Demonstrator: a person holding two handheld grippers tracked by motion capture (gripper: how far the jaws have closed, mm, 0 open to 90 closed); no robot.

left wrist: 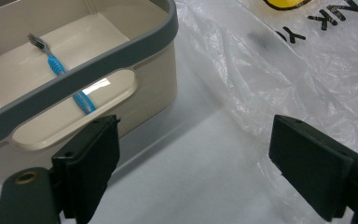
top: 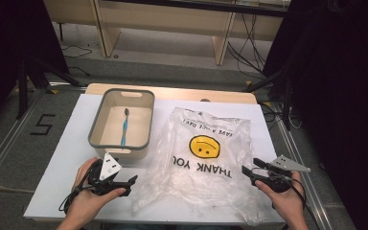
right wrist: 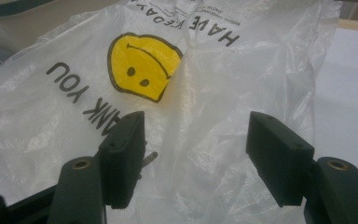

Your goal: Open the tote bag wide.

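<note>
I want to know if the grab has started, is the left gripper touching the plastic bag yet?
Apart. In the left gripper view, the left gripper has open jaws with bare table between them, and the plastic bag lies beyond the jaw tips.

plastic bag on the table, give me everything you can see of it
The plastic bag is thin, clear and crinkled, lying flat and slack on the white table, right of the beige bin. It is printed with a yellow smiley face, "THANK YOU" and "HAVE A NICE DAY", upside down in the high view. The left gripper and right gripper sit open at its near edges; contact unclear.
</note>
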